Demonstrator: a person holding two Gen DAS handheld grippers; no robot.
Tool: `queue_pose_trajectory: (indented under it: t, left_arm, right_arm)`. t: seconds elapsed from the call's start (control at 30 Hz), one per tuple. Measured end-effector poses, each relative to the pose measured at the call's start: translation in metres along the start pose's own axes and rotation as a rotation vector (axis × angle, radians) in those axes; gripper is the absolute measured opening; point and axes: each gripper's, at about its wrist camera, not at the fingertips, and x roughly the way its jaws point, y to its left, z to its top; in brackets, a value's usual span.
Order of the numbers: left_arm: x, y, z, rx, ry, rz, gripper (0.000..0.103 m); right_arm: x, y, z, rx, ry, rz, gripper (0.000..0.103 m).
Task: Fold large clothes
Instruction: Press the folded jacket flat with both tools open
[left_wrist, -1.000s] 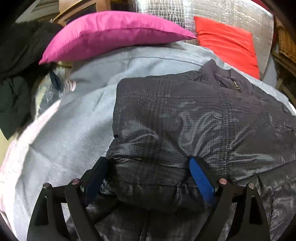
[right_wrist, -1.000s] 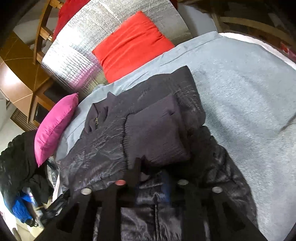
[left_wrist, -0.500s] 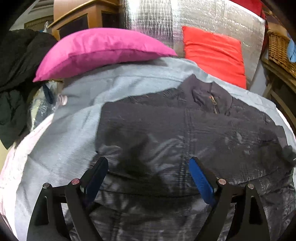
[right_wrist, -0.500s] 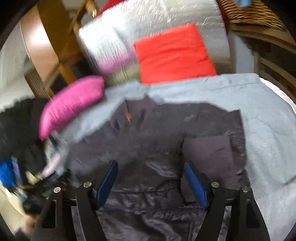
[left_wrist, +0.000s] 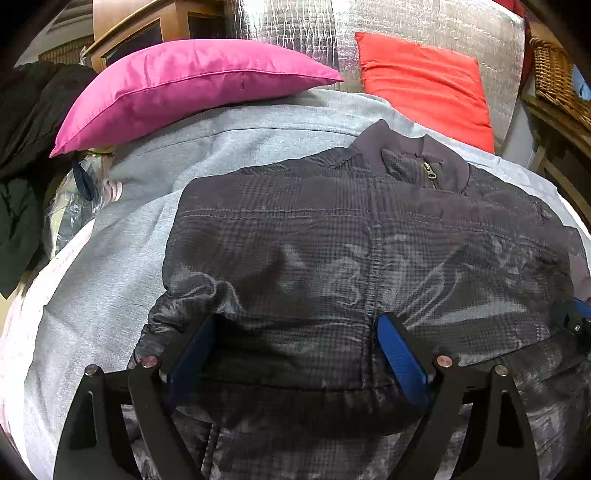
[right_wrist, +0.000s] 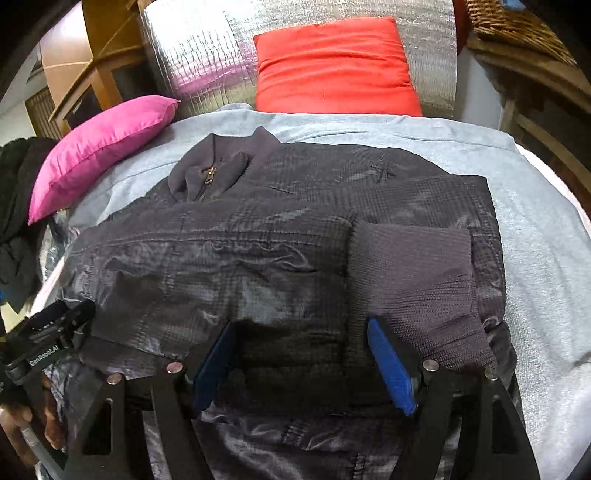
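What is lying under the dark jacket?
A grey blanket lies under the jacket, showing around its edges. What is beneath the jacket's middle is covered and cannot be seen.

The jacket (left_wrist: 332, 251) is dark charcoal with a faint grid check and a brass-coloured zip pull — its ribbed cuff (right_wrist: 417, 273) a plain purplish grey. Under it lies a pale grey-blue blanket (left_wrist: 110, 266). One cushion (left_wrist: 184, 85) is magenta, the other cushion (right_wrist: 332, 66) bright red — behind, a silver quilted sheet (right_wrist: 199, 59).
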Motion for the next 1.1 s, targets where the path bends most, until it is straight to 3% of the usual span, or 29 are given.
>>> queue_pose_trajectory:
  t: [1.0, 1.1]
  left_arm:
    - [0.01, -0.006, -0.01, 0.022, -0.056, 0.037, 0.095]
    - [0.011, -0.006, -0.01, 0.021, -0.053, 0.038, 0.096]
  right_arm:
    - [0.004, 0.015, -0.006, -0.065, -0.059, -0.104, 0.079]
    - [-0.01, 0.022, 0.002, -0.066, -0.046, -0.119, 0.079]
